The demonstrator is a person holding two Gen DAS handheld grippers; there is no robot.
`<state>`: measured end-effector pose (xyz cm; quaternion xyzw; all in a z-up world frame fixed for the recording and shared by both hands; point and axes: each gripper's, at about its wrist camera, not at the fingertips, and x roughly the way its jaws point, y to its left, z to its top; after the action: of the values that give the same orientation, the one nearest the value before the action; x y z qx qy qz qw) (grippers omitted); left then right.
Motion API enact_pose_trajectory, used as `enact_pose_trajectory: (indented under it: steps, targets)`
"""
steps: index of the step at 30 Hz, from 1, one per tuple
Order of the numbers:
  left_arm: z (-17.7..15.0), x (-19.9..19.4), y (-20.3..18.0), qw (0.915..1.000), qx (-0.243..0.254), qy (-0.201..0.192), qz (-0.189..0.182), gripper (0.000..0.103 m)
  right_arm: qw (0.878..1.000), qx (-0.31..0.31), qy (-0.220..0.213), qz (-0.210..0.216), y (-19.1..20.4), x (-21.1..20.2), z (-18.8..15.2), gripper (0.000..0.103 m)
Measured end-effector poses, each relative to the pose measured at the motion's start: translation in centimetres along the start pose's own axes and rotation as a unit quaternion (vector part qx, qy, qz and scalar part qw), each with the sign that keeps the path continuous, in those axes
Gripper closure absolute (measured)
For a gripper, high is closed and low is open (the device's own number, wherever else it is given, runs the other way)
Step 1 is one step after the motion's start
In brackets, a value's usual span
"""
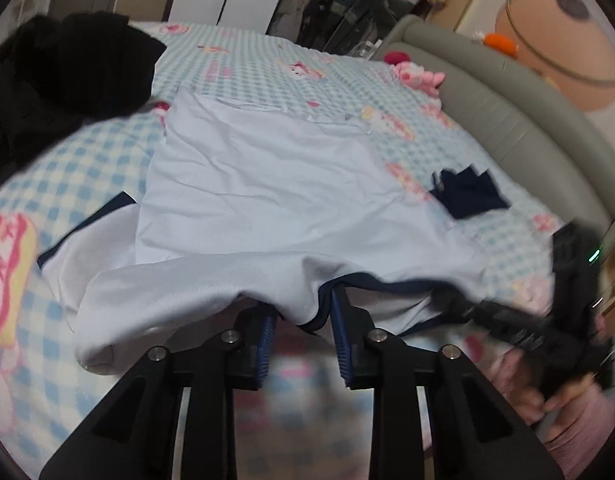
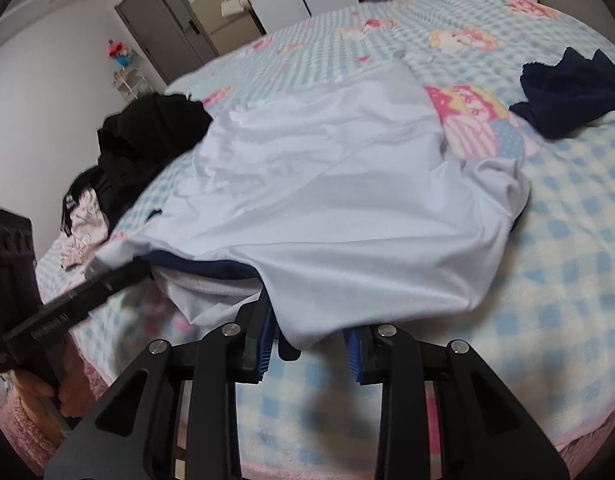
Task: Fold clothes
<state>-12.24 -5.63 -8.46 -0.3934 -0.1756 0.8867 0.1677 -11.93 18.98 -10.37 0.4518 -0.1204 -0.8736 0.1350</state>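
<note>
A white shirt with navy trim lies spread on the blue checked bedspread; it also shows in the right wrist view. My left gripper has its near edge draped between its blue pads, jaws a little apart. My right gripper has the shirt's near edge hanging between its pads, also a little apart. Each gripper shows in the other's view: the right and the left, both at the shirt's near hem.
A heap of black clothes lies at the left, also in the right wrist view. A small navy cloth lies at the right. A grey padded headboard and pink plush toys border the bed.
</note>
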Motion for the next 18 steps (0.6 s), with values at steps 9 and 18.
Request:
enact_pose_trajectory:
  steps: [9, 18]
  targets:
    - [-1.2, -1.4, 0.5, 0.9997, 0.005, 0.007, -0.022, 0.075, 0.992, 0.096, -0.024, 0.080, -2.4, -3.2, 0.3, 0.073]
    - [-3.5, 3.2, -1.2, 0.9898, 0.095, 0.087, 0.060, 0.068, 0.999, 0.017, 0.044, 0.014, -0.2, 0.3, -1.0, 0.072]
